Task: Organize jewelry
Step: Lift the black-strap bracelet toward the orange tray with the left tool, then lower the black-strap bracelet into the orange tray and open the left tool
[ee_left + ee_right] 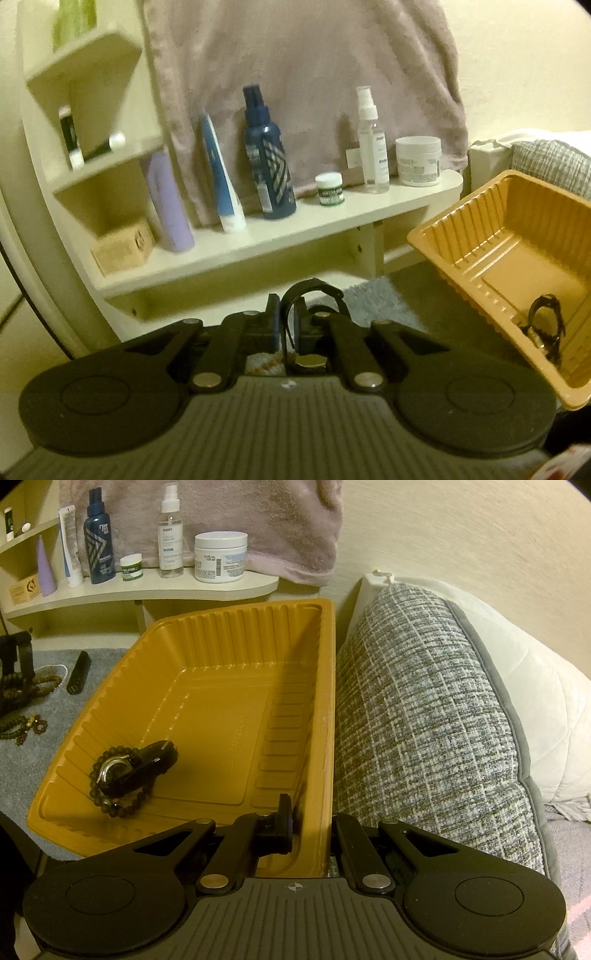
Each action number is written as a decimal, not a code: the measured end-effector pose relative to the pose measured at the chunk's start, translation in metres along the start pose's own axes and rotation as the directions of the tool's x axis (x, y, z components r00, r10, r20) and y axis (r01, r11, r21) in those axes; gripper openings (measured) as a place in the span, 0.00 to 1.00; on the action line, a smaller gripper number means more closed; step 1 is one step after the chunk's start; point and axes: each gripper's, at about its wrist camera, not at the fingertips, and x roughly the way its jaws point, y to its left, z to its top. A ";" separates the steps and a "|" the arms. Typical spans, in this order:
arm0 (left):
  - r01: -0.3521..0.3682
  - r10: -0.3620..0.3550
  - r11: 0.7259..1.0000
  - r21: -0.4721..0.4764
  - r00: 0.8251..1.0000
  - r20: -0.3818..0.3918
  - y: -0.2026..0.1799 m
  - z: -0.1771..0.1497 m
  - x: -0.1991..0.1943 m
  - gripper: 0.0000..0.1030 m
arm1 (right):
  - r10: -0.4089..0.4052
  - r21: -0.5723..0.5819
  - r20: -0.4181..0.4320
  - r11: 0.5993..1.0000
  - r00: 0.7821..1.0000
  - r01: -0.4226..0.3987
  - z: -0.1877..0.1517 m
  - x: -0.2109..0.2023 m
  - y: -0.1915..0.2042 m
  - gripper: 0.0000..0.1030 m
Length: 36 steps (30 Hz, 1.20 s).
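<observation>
Left hand-held gripper (pixel 287 325) pinched narrow on a black strap (pixel 312 291), loop arching upward. Tray (pixel 461 236) lies at 2 o'clock from it, tilted. Right hand-held gripper (pixel 310 823) clamps the tray's near rim. Watch (pixel 129 771) and beads already inside.

**Shelf and grey mat**

The cream shelf (pixel 147 587) carries a cardboard box (pixel 23 588) at its left end, then a lilac tube (pixel 46 568), white tube (pixel 70 546), blue spray bottle (pixel 98 539), small green-labelled jar (pixel 131 566), clear spray bottle (pixel 170 535) and white jar (pixel 220 555) by its right edge. The grey mat (pixel 55 716) bears bead strands (pixel 26 727) and a black tube (pixel 78 677).
</observation>
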 end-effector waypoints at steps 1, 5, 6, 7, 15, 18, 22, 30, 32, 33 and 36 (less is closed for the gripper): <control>-0.006 0.006 1.000 0.016 1.000 0.008 -0.001 0.001 -0.001 0.06 | 0.000 -0.001 0.000 1.000 1.000 0.000 0.000 0.000 0.000 0.04; -0.022 0.018 0.994 0.110 0.999 0.034 -0.008 0.000 0.000 0.05 | -0.002 0.000 0.002 1.000 1.000 0.002 0.001 0.000 0.000 0.04; -0.009 0.008 0.994 0.112 1.000 0.006 -0.008 -0.002 0.005 0.05 | -0.002 0.001 0.002 1.000 1.000 0.002 0.001 0.000 0.001 0.04; 0.000 0.003 0.993 0.120 1.000 -0.022 -0.008 -0.005 0.010 0.05 | -0.001 0.002 0.003 1.000 1.000 0.001 0.001 0.000 0.001 0.04; -0.020 0.044 0.961 0.275 0.996 -0.080 -0.020 -0.044 0.030 0.03 | -0.003 0.003 0.003 1.000 1.000 0.003 0.001 -0.001 0.000 0.04; -0.020 0.039 0.970 0.242 0.996 -0.075 -0.013 -0.038 0.030 0.03 | -0.005 0.001 0.005 1.000 1.000 0.005 0.002 0.000 0.000 0.04; -0.027 0.037 0.975 0.220 0.998 -0.043 -0.008 -0.023 0.025 0.03 | -0.006 0.007 0.007 1.000 1.000 0.006 0.002 0.001 0.000 0.04; 0.086 -0.087 0.989 0.121 0.996 0.004 -0.020 0.011 0.003 0.03 | -0.005 0.008 0.006 1.000 1.000 0.005 0.002 0.001 0.000 0.04; 0.133 -0.135 0.986 0.096 0.991 0.013 -0.030 0.019 -0.003 0.03 | -0.005 0.008 0.007 1.000 1.000 0.005 0.002 0.001 0.000 0.04; 0.159 -0.161 0.984 0.086 0.987 0.018 -0.035 0.022 -0.006 0.03 | -0.005 0.008 0.007 1.000 1.000 0.005 0.002 0.001 0.000 0.04; 0.233 -0.235 0.970 0.068 0.971 0.028 -0.057 0.032 -0.014 0.03 | -0.005 0.011 0.006 1.000 1.000 0.004 0.002 0.001 -0.001 0.04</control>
